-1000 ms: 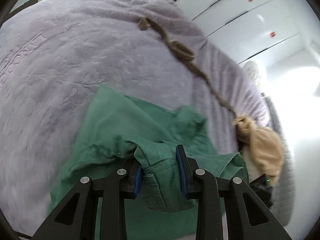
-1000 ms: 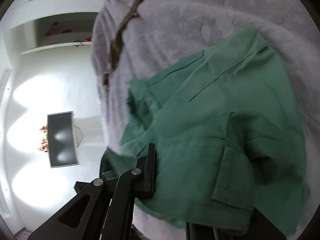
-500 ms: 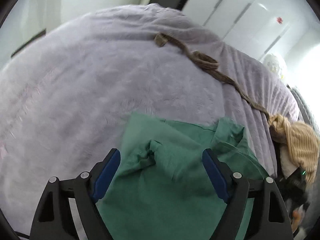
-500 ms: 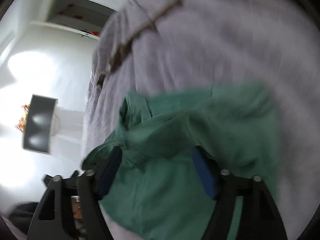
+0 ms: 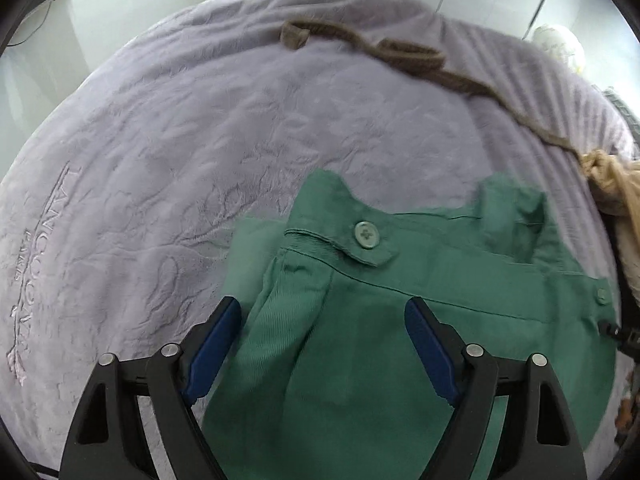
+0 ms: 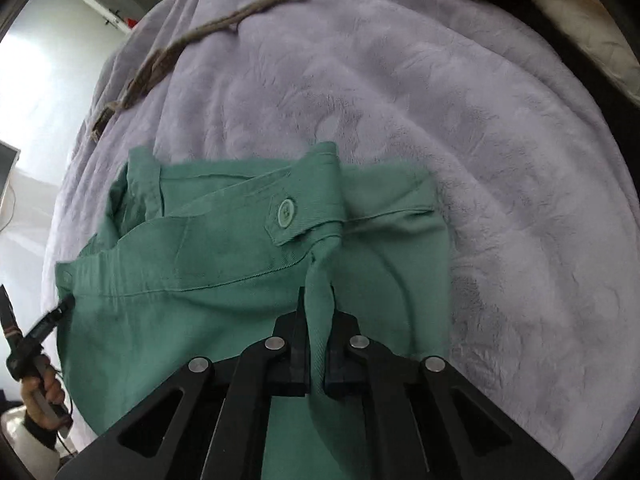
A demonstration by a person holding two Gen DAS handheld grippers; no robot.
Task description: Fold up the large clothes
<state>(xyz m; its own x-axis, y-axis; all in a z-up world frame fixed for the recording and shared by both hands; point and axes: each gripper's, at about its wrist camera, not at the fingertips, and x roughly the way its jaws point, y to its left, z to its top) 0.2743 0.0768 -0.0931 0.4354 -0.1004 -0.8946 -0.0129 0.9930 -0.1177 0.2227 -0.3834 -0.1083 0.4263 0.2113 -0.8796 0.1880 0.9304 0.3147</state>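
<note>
Right claw (image 6: pixel 316 340) pinching green garment (image 6: pixel 224 280) fold — left claw (image 5: pixel 322 344) apart, just closing

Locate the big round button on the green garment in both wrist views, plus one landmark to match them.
Left wrist: big round button sits just above centre, on a tab of the green garment, above the gap between the left gripper's fingers.
Right wrist: button sits left of centre, up and left of the fold pinched by the right gripper.
Shared landmark: the brown cord lying across the lilac blanket beyond the garment.
</note>
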